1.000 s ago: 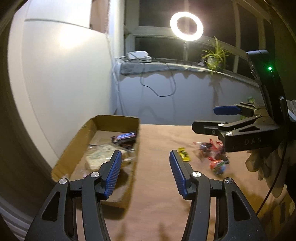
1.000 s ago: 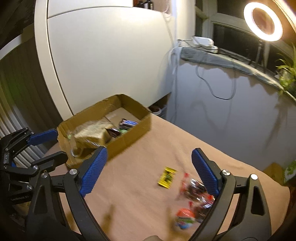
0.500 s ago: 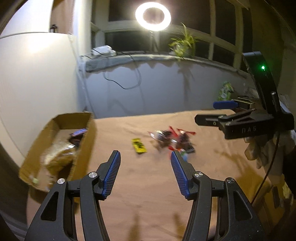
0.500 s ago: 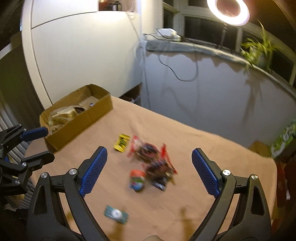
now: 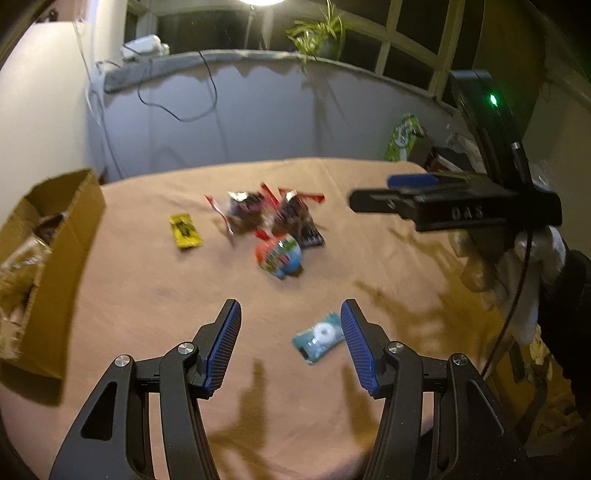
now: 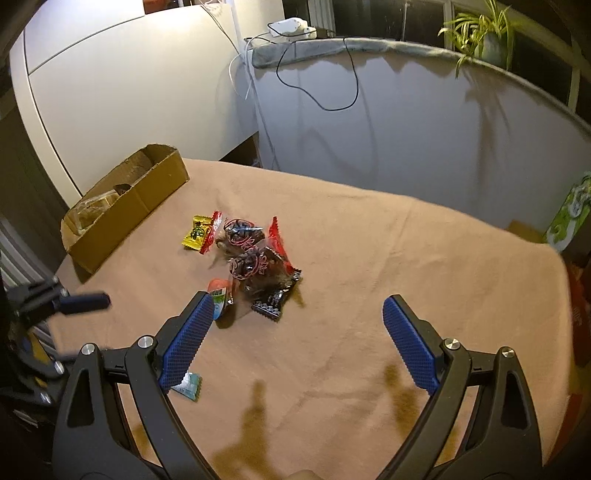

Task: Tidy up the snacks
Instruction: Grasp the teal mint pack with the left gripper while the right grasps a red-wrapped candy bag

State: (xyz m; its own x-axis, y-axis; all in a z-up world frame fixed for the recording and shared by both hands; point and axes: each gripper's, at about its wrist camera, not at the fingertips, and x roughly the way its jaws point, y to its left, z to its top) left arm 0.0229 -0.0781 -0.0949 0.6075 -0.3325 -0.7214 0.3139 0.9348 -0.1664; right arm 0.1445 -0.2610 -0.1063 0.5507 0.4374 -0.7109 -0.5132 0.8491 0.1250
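Note:
Snacks lie loose on the tan tablecloth (image 5: 147,302): a yellow packet (image 5: 185,231), two clear red-trimmed bags (image 5: 248,211), a dark wrapper (image 5: 309,236), a round colourful sweet (image 5: 280,255) and a teal mint packet (image 5: 320,336). My left gripper (image 5: 291,345) is open and empty above the cloth, the teal packet just inside its right finger. My right gripper (image 6: 297,341) is open and empty, hovering near the pile (image 6: 255,266). The yellow packet (image 6: 197,233) lies left of the pile. A cardboard box (image 6: 125,206) with snacks inside stands at the left.
The box also shows at the left edge of the left wrist view (image 5: 44,266). A grey ledge with a cable (image 6: 332,74) and a potted plant (image 6: 484,33) runs behind the table. A green bag (image 6: 569,214) sits past the right table edge.
Both grippers have swung right, away from the box and toward the snack pile. The teal packet has come into view by the left gripper. Both stay open and empty.

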